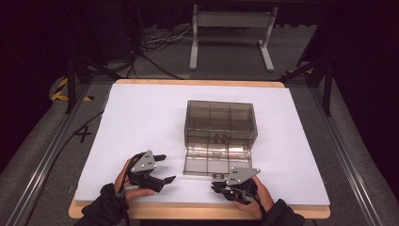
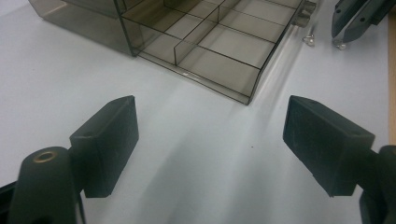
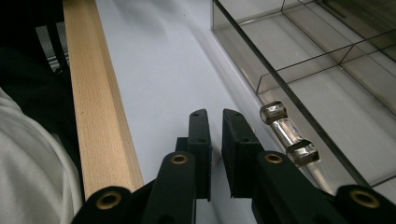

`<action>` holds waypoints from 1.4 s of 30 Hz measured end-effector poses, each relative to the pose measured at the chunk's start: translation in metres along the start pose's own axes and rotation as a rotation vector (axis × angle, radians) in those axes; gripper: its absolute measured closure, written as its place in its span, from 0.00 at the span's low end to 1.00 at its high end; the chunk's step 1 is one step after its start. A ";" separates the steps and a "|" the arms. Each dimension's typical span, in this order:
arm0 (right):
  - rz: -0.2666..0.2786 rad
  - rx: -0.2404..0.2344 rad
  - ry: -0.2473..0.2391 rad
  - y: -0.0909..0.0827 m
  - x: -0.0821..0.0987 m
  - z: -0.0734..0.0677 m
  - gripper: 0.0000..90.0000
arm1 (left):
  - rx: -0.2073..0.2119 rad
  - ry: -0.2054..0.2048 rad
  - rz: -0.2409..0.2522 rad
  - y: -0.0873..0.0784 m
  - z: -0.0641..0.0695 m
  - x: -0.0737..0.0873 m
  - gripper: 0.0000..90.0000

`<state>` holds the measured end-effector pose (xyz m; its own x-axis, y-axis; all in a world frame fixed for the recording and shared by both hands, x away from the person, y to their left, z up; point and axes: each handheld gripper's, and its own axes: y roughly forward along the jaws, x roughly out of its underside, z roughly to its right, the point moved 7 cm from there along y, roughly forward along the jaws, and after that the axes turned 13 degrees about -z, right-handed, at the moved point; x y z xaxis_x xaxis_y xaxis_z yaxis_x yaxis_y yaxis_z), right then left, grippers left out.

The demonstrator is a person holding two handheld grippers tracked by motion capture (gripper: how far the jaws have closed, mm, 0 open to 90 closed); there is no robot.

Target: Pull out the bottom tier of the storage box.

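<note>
the smoked plastic drawer (image 1: 215,159) is pulled out at 12 o'clock of the grippers. the right gripper (image 3: 215,122) is nearly clenched, empty, just beside the clear handle (image 3: 289,135); the left gripper (image 2: 210,140) is held released. the handle should be pushed squarely.

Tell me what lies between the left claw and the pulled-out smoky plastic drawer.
Bare white table cover, seen in the left gripper view, separates the left claw from the drawer.
</note>
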<state>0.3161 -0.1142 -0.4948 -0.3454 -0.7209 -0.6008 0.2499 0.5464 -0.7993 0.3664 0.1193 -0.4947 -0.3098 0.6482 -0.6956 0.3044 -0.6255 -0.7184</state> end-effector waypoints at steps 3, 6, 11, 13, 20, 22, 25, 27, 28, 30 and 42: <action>-0.024 0.007 -0.012 0.004 0.000 -0.001 0.87 | 0.000 -0.002 -0.001 0.000 0.000 0.000 0.21; -0.024 0.007 -0.017 0.005 0.000 -0.001 0.86 | 0.002 -0.003 -0.005 0.000 0.000 0.000 0.21; -0.011 0.004 -0.017 0.005 -0.003 -0.002 0.86 | 0.004 -0.004 -0.005 0.000 0.000 0.000 0.21; 0.000 0.004 -0.014 0.004 -0.005 -0.002 0.87 | 0.001 -0.002 -0.005 0.000 -0.001 0.000 0.21; 0.010 -0.013 0.008 0.005 -0.006 0.000 0.89 | 0.003 -0.002 -0.004 0.000 -0.001 0.000 0.21; 0.009 -0.015 0.009 0.005 -0.006 -0.001 0.89 | 0.003 -0.003 -0.004 0.000 0.000 0.000 0.21; 0.019 -0.016 0.006 0.003 -0.006 -0.001 0.89 | 0.000 -0.001 -0.004 0.000 -0.001 0.000 0.21; 0.025 -0.020 0.007 0.002 -0.006 -0.002 0.90 | 0.003 -0.001 -0.006 0.000 -0.001 0.000 0.20; 0.023 -0.015 0.001 0.002 -0.006 -0.002 0.91 | 0.001 -0.001 -0.006 0.000 -0.001 0.000 0.20; 0.021 -0.022 -0.010 0.003 -0.007 -0.006 0.92 | 0.000 0.000 -0.004 0.000 -0.001 0.000 0.20; -0.020 0.003 -0.013 0.011 -0.007 -0.007 0.96 | 0.004 0.001 -0.007 0.000 0.000 0.000 0.20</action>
<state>0.3145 -0.1000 -0.4991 -0.3383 -0.7370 -0.5851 0.2462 0.5308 -0.8110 0.3664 0.1191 -0.4951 -0.3108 0.6529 -0.6907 0.2988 -0.6227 -0.7231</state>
